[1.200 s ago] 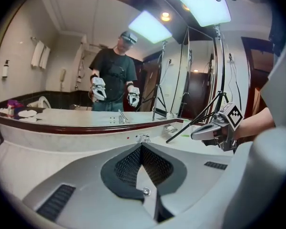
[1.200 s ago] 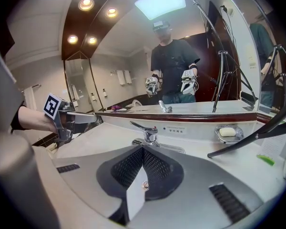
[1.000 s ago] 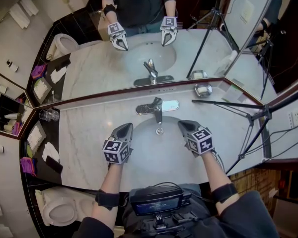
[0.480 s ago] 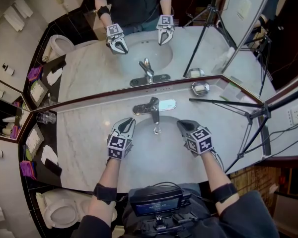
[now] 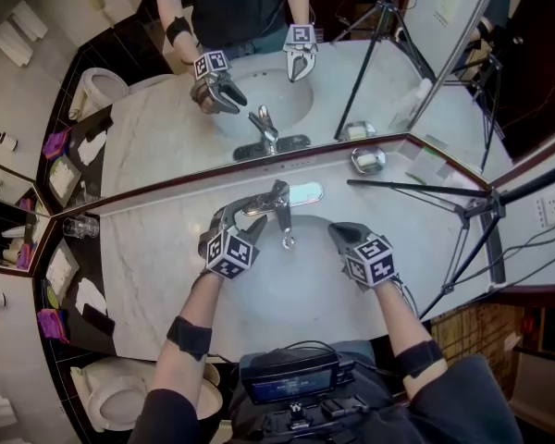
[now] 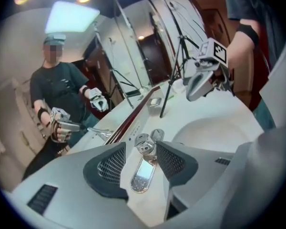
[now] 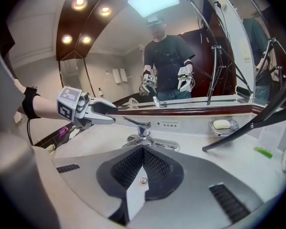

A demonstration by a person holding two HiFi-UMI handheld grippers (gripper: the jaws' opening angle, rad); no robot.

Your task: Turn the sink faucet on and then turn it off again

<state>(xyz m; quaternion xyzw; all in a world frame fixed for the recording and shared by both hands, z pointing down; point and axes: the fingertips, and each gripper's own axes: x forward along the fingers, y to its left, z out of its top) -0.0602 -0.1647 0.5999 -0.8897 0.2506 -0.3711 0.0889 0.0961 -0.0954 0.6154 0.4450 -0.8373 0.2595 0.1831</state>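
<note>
A: Room first. We log a bathroom with a pale marble tabletop (image 5: 157, 257). An oval sink (image 5: 301, 289) is set into it, and a wide mirror (image 5: 166, 128) rises from the tabletop's back edge.

B: Agreed. Along the back edge, right of the sink, we note a metal soap dish (image 5: 367, 160) with a bar in it. A glass (image 5: 77, 227) stands near the back left corner. The legs of a black tripod (image 5: 462, 220) cross the right end. A toilet (image 5: 111, 400) sits below the left end.

A: And the faucet (image 5: 279, 202)?

B: Chrome, on a long base plate (image 5: 305, 194) at the middle of the back edge. The spout reaches out over the sink. Its lever (image 7: 133, 121) points toward the tabletop's left end.

A: Left gripper (image 5: 240, 222)?

B: We place it over the sink's back left rim, tips just beside the end of the lever. The jaws are spread and have just been opening. In the left gripper view the faucet's top stands in line with the gap, ahead of the pads. Neither pad presses on it.

A: Right gripper (image 5: 340, 233)?

B: Over the sink's right side, to the right of the spout, near it but apart. It points toward the mirror and downward. We read its jaws as pressed together with nothing between them.
</note>
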